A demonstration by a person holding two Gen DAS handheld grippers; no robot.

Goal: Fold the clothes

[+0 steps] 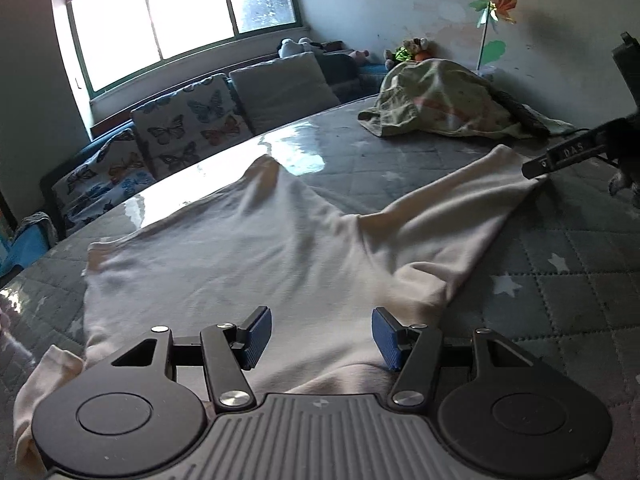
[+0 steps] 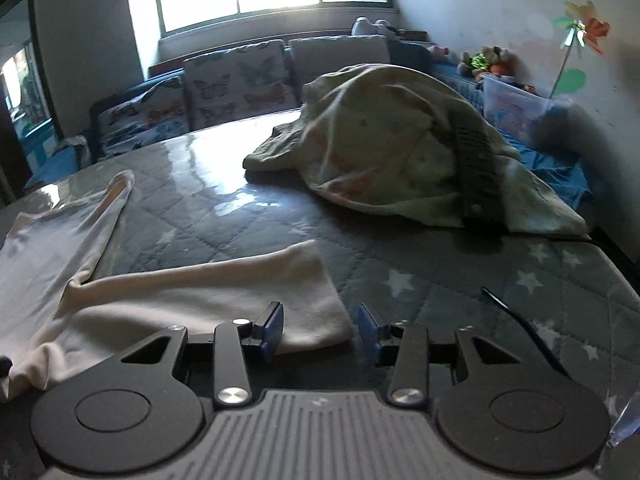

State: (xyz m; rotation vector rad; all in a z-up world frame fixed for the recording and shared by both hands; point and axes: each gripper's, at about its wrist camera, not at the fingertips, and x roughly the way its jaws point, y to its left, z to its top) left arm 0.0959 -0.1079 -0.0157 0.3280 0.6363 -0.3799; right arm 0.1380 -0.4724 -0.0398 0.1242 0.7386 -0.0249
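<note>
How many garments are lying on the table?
2. A white long-sleeved shirt spread flat near the grippers, and a crumpled pale green garment at the far side. It may cover more.

My left gripper (image 1: pixel 322 334) and right gripper (image 2: pixel 321 330) look alike: black linkage arms with silver screws, round black discs, a ribbed grey body, and blue ribbed pads on my fingers (image 1: pixel 258 338).

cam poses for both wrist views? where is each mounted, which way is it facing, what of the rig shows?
Left wrist: on the left gripper, low over the white long-sleeved garment, facing the window; own open blue-padded fingers show, right gripper at the sleeve end.
Right wrist: on the right gripper, at the same garment's sleeve cuff; own open fingers show.
Shared: garment, grey star-quilted mattress, crumpled pale green cloth, butterfly-print cushions.
</note>
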